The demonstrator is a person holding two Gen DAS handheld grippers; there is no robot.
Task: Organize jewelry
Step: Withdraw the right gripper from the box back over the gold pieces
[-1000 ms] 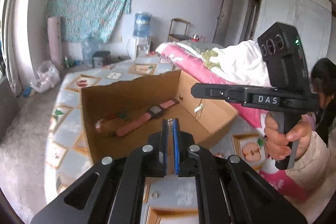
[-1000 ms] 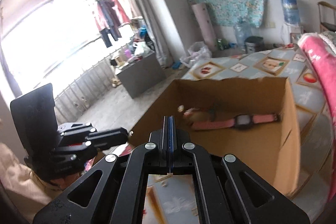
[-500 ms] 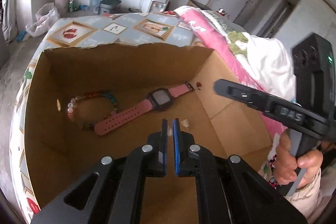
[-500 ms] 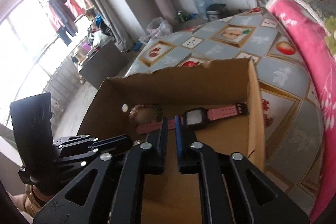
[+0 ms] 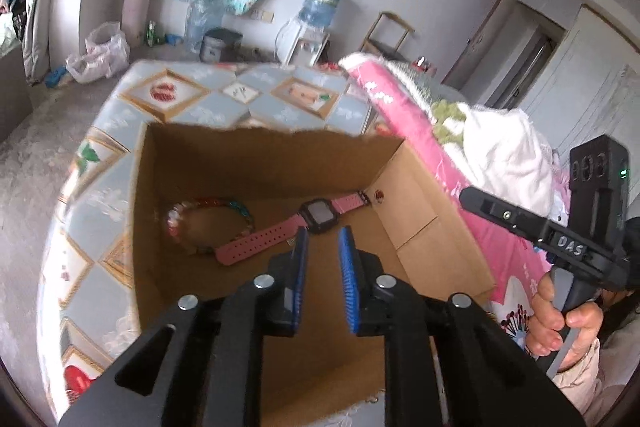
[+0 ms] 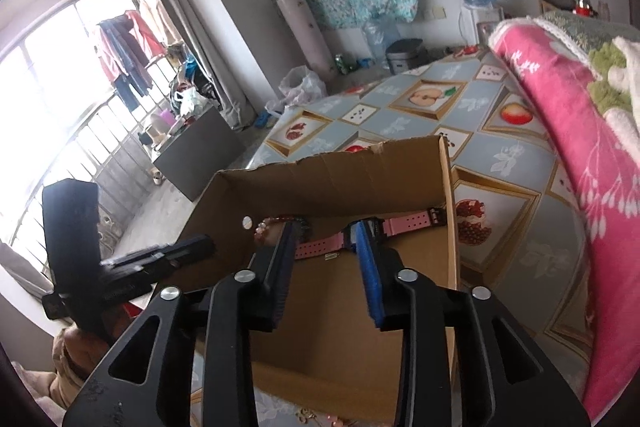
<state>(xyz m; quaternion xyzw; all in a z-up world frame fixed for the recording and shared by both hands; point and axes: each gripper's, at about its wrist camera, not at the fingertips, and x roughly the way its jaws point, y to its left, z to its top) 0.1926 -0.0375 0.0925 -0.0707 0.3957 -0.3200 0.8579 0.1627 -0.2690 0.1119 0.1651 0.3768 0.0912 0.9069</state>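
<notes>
Cardboard box (image 5: pixel 420 195) sits open beneath both grippers, on a bed with a fruit-print sheet (image 6: pixel 500 147). Left gripper (image 5: pixel 323 239) has its fingers spread apart, holding nothing; just beyond the tips lies a pink watch (image 5: pixel 288 227), with a beaded bracelet (image 5: pixel 208 223) left of them. Right gripper (image 6: pixel 326 235) is likewise spread and empty, the watch (image 6: pixel 404 225) strap showing between its fingers.

Both wrist views look down at a slant into the cardboard box (image 5: pixel 420 195) (image 6: pixel 332 171) from close above its near edge, facing its far wall. The left view sits left of the right one; both share the box interior.
</notes>
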